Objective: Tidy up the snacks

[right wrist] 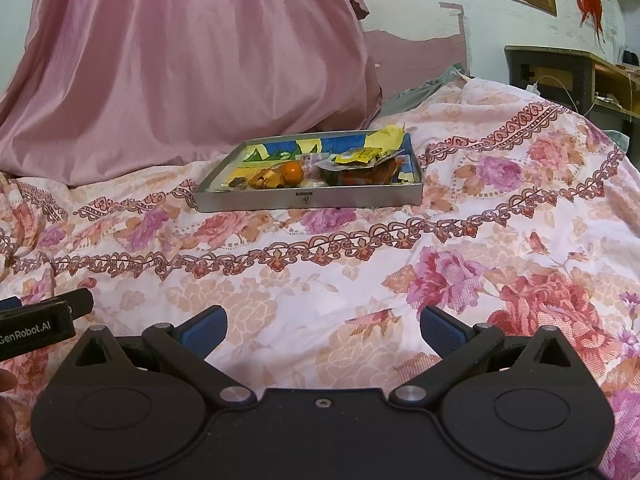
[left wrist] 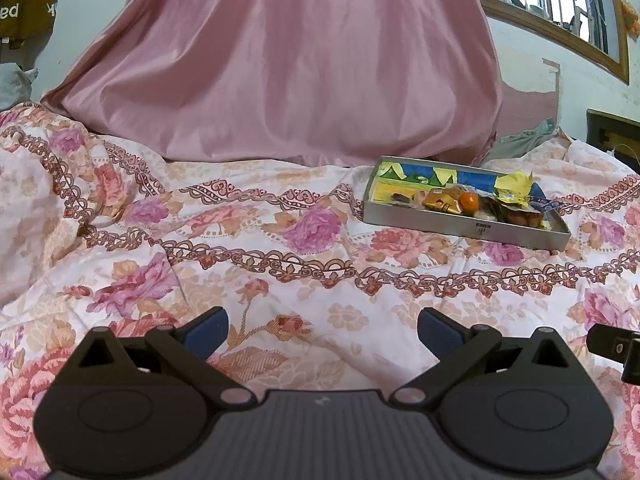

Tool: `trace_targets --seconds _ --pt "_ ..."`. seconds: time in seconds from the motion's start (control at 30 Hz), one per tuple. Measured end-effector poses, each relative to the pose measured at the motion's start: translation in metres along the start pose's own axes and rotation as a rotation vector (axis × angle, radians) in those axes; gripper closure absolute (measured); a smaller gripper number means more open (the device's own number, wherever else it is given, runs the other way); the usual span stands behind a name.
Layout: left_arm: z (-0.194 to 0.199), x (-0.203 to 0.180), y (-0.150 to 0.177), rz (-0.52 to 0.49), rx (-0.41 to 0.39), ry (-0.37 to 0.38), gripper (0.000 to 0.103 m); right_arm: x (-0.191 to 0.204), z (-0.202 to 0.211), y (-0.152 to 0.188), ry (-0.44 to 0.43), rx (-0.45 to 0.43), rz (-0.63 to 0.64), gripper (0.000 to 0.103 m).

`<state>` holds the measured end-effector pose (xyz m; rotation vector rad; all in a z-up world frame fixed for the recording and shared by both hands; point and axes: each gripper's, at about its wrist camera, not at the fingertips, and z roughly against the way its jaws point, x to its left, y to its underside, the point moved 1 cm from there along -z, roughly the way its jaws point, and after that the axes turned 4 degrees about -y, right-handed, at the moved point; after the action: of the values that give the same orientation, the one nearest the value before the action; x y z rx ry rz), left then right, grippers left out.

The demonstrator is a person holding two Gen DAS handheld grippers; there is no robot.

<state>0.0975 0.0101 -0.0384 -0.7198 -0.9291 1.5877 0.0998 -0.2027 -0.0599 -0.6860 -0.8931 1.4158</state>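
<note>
A shallow metal tray lies on the floral bedspread, to the right in the left wrist view and centred in the right wrist view. Inside it sit several wrapped snacks: a small orange ball, a gold packet, a crumpled yellow wrapper and a reddish packet. My left gripper hovers open over the bedspread, well short of the tray. Just as far back, my right gripper is open with nothing between its blue pads.
A large pink satin cloth rises behind the tray. A dark wooden cabinet stands at the right past the bed edge. The left gripper's body shows at the right wrist view's left edge. Floral bedspread spans the foreground.
</note>
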Motion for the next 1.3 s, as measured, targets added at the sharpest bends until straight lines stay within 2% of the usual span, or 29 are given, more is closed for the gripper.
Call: trace_targets --seconds 0.43,0.73,1.3 --pt "0.0000 0.0008 0.0001 0.003 0.000 -0.001 0.000 0.0001 -0.0025 0.0002 0.002 0.017 0.009 0.001" --pt "0.0006 -0.0042 0.0012 -0.040 0.003 -0.040 0.000 0.0004 -0.0035 0.0004 0.003 0.021 0.011 0.001" --pt "0.0003 -0.0004 0.0004 -0.020 0.011 -0.061 0.000 -0.0002 -0.0043 0.0016 0.004 0.025 0.012 0.001"
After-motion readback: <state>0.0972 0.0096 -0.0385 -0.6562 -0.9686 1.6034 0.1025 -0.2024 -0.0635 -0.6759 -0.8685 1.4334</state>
